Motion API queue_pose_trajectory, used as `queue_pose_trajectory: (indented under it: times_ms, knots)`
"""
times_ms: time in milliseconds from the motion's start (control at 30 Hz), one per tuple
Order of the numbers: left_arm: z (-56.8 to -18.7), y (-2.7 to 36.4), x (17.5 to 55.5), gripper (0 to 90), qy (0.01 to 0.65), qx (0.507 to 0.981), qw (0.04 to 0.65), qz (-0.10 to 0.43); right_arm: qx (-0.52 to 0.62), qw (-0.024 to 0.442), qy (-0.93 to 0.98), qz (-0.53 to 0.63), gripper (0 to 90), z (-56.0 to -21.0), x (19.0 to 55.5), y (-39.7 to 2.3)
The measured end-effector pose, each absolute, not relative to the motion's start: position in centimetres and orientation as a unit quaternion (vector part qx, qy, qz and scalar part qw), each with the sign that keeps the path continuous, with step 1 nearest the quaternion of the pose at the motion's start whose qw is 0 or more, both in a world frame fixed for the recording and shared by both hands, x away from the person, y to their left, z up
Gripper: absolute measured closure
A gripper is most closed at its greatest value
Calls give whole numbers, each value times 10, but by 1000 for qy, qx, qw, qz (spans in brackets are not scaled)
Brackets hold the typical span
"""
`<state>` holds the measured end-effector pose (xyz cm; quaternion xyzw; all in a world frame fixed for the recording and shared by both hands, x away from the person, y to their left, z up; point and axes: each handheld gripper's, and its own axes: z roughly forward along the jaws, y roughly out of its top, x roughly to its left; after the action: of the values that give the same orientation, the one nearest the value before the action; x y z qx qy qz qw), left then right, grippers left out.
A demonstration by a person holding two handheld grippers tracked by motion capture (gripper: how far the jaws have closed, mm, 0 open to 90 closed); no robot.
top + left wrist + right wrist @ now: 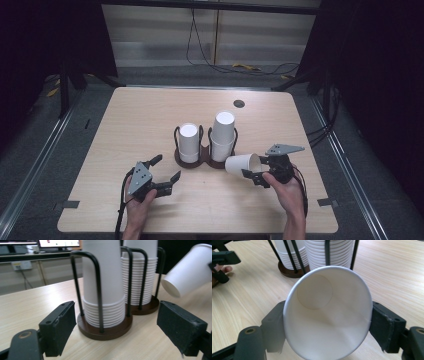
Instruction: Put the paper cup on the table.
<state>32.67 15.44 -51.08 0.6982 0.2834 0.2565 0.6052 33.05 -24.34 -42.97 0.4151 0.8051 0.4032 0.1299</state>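
My right gripper [259, 172] pinches a white paper cup [242, 164] at its rim, one jaw on each side. The cup lies on its side in the air, bottom toward the rack [206, 159], just beside the taller stack [223, 135]. My left gripper [166, 174] is spread wide with nothing in it, low over the table [130, 120], near the shorter stack [189, 142]

Both grippers are black, with blocky jaws faced in flat dark pads; round metal pivot rivets sit at the jaw bases. Left gripper [159, 175] and right gripper [256, 172] each carry a grey three-cornered plate with small holes. Black cables trail back along bare forearms.
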Motion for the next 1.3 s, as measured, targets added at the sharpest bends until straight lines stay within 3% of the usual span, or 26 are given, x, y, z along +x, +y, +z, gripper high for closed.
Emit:
queue_pose_trajectory:
  times_ms: [167, 533, 1300]
  knots:
    - [-511, 159, 329, 156, 281, 693, 621, 234, 430, 140, 803, 387, 239, -422, 336, -252]
    - [-513, 161, 325, 157, 284, 678, 628, 255, 434, 152, 817, 349, 237, -405, 358, -260]
    - [-514, 164, 322, 162, 287, 660, 641, 266, 448, 131, 862, 199, 224, -386, 418, -260]
